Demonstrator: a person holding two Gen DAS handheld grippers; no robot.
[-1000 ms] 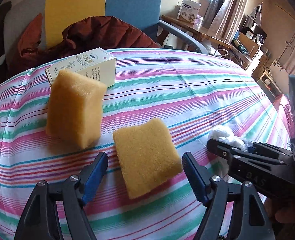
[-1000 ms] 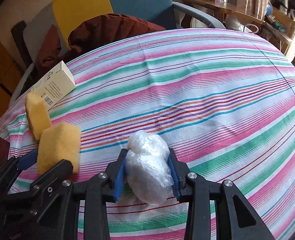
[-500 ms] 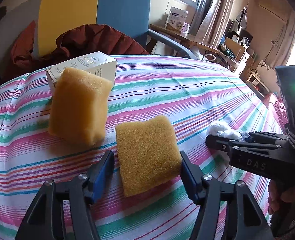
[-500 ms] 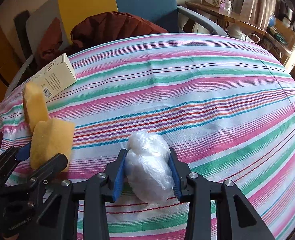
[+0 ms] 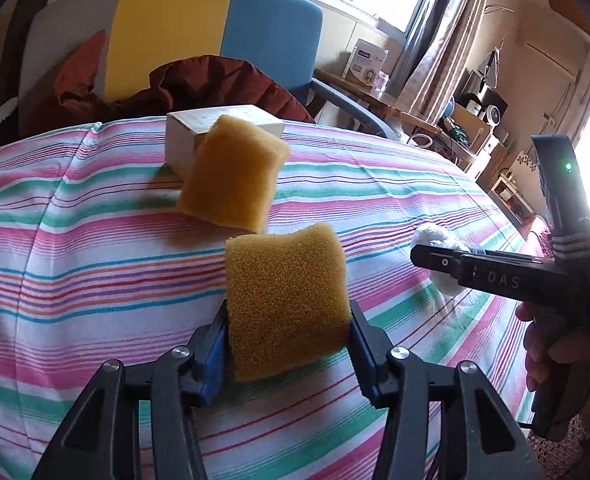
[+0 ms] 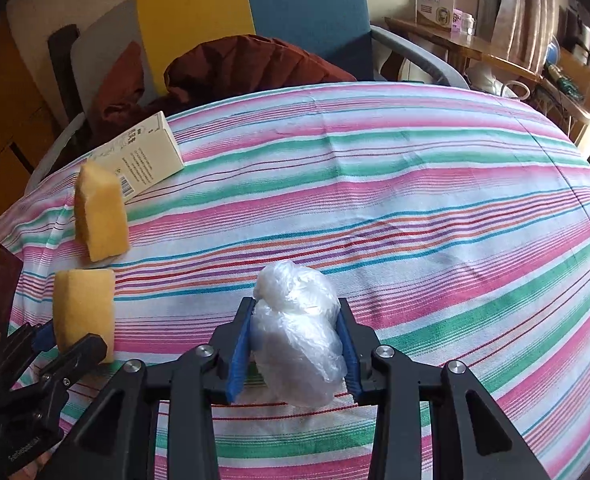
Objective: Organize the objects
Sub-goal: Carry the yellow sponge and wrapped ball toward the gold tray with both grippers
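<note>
Now left gripper [image 5: 289, 346] just closing onto sponge [image 5: 285, 300], right gripper [image 6: 295, 354] clamping plastic bag [image 6: 297, 332]

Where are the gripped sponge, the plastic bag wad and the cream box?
gripped sponge [image 5: 285, 300]: left wrist view, middle of its porous front face.
plastic bag wad [image 6: 299, 336]: right wrist view, centre of the crumpled bundle.
cream box [image 6: 147, 156]: right wrist view, printed top face.

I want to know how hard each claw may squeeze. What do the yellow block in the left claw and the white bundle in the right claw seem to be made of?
Yellow block: looks like open-cell foam sponge, matte, with a coarse, pitted surface and rounded edges.
White bundle: looks like thin plastic film or a bag, translucent and glossy, crumpled into shiny folds. What it wraps, if anything, cannot be seen.
</note>
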